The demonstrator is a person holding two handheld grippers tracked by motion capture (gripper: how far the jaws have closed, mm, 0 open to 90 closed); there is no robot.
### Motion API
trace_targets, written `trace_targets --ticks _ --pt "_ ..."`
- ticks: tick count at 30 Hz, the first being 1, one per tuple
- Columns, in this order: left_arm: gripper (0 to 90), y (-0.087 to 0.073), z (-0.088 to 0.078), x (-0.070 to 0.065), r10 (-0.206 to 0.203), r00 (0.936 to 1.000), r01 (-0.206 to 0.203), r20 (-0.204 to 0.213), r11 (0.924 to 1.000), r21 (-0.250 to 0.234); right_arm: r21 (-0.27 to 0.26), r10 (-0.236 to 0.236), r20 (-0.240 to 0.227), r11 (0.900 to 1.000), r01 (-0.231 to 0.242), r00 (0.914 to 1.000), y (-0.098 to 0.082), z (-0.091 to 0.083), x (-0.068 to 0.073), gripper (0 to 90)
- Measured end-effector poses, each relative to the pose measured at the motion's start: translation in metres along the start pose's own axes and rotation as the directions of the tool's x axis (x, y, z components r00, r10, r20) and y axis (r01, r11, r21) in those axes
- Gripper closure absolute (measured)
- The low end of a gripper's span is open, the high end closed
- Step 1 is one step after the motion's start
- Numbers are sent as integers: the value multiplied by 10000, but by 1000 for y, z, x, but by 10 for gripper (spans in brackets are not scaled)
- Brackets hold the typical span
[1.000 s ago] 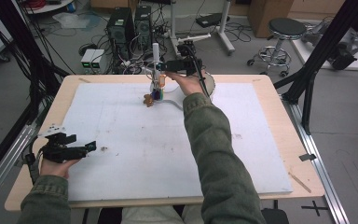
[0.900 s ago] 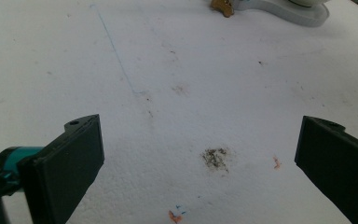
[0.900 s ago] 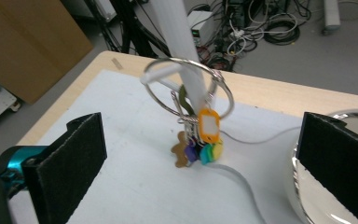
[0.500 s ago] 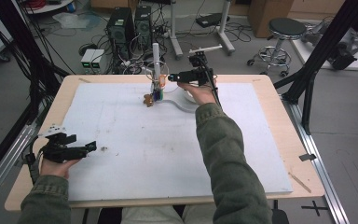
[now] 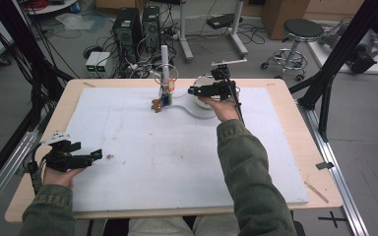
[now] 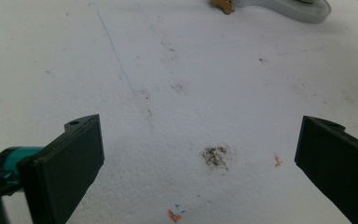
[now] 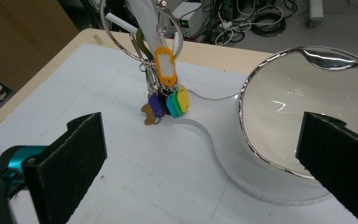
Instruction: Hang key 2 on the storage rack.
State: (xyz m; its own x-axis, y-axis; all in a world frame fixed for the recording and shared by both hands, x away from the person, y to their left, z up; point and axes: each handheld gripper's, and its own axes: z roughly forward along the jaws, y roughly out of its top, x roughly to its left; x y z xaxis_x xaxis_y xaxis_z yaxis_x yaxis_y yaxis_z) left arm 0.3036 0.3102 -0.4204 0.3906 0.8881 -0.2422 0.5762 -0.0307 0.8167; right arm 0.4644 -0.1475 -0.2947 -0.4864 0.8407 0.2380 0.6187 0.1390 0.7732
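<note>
A bunch of coloured key tags [image 7: 168, 100] hangs from a big metal ring on a white post [image 5: 165, 61] at the back middle of the table. An orange tag [image 7: 165, 67] sits highest in the bunch. A brown key piece [image 5: 156, 105] touches the board below. To the right, a shiny metal bowl [image 7: 284, 107] rests on the stand's curved white base [image 5: 189, 109]. My right gripper [image 5: 193, 91] hovers over the bowl, pointing left at the tags. It shows open [image 7: 200, 135], with nothing between its jaws. My left gripper [image 5: 97, 154] rests low at the front left, open and empty [image 6: 198, 140].
A white foam board [image 5: 177, 157] covers most of the wooden table [image 5: 295, 108]. It has a dirty smudge [image 6: 215, 156] and small ink marks near the left gripper. Computers, cables and a stool [image 5: 302, 29] stand on the floor behind the table.
My right gripper has drawn back to the right, from beside the hanging tags to above the bowl. The left gripper has stayed put.
</note>
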Motion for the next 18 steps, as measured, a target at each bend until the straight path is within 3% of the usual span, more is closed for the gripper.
trace_targets --ticks 18 --pt "17 0 1 -1 56 10000 -56 -21 10000 59 -581 593 33 9966 -590 9982 -35 -23 -27 8"
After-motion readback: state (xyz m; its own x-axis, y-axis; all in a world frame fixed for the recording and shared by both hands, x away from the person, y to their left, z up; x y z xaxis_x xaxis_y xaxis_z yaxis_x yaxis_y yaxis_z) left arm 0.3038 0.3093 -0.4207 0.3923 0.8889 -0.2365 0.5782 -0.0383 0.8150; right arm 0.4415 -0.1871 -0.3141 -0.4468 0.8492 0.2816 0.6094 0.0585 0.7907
